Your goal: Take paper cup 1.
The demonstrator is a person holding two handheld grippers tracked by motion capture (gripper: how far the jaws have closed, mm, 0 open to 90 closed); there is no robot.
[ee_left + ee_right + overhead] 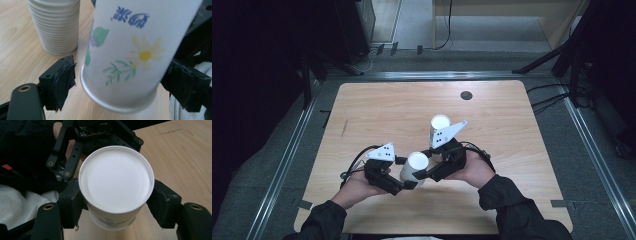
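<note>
A white paper cup (414,167) printed with flowers (130,50) is held tilted above the near middle of the wooden table (377,110). My right gripper (424,162) comes in from the right and is shut on it. In the right gripper view both pads press the sides just below the cup's white round end (116,180). My left gripper (404,174) reaches in from the left with its jaws around the cup's other end. In the left gripper view a strip of table shows between the left pad (62,82) and the cup wall. A stack of white cups (439,127) (56,25) stands upright just behind.
A dark round grommet (466,95) sits in the table near its far edge. Metal rails (287,160) run along the floor on both sides. Dark stands (562,55) and cables lie beyond the far right corner. The person's sleeves (517,210) enter at the bottom.
</note>
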